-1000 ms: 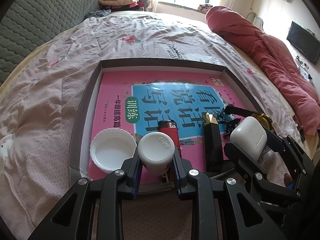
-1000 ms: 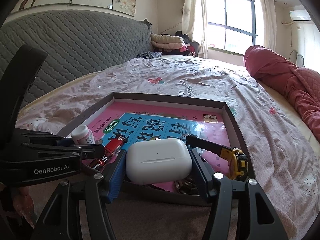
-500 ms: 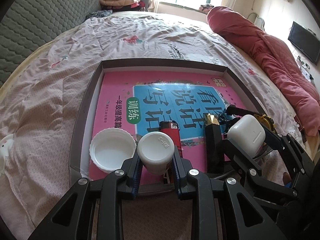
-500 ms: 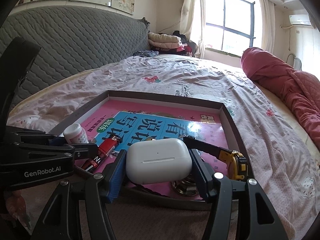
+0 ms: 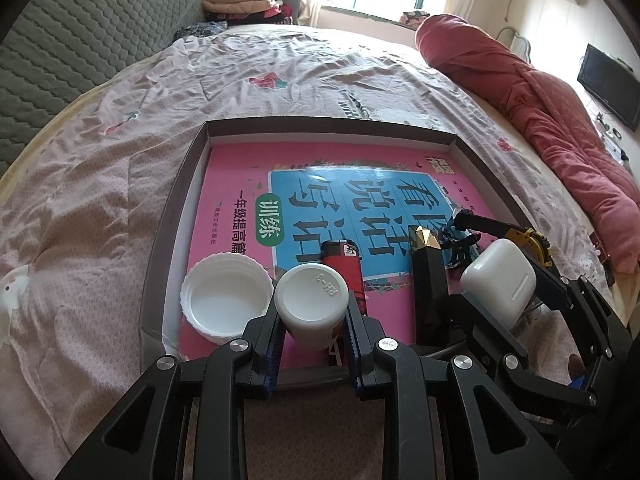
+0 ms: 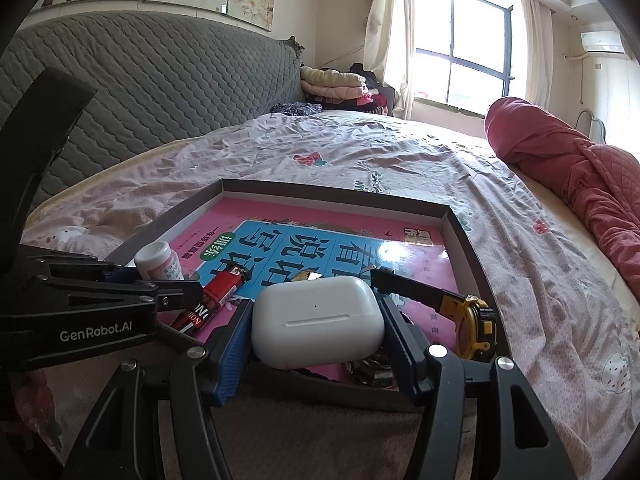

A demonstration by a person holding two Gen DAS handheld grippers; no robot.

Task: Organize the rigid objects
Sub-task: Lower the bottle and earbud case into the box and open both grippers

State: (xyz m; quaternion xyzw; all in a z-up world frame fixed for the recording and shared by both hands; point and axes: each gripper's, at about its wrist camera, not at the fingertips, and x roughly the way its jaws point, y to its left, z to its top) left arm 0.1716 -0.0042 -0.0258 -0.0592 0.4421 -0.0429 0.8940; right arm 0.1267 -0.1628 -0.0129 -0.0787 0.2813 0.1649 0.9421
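Bottle (image 5: 310,300) clamped by left gripper (image 5: 312,322), lid (image 5: 224,296) at its nine o'clock; right gripper (image 6: 316,334) squeezes earbud case (image 6: 316,320). Both hang over tray (image 5: 168,216), probably for placing.

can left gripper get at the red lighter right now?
Probably not as is. The left gripper is shut on the white bottle, which sits directly in front of the red lighter. It would have to set the bottle down first.

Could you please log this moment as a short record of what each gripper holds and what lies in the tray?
left gripper: shut on white bottle
right gripper: shut on earbud case
tray: holds pink book, white lid, red lighter, black box, tape measure
surface: bed
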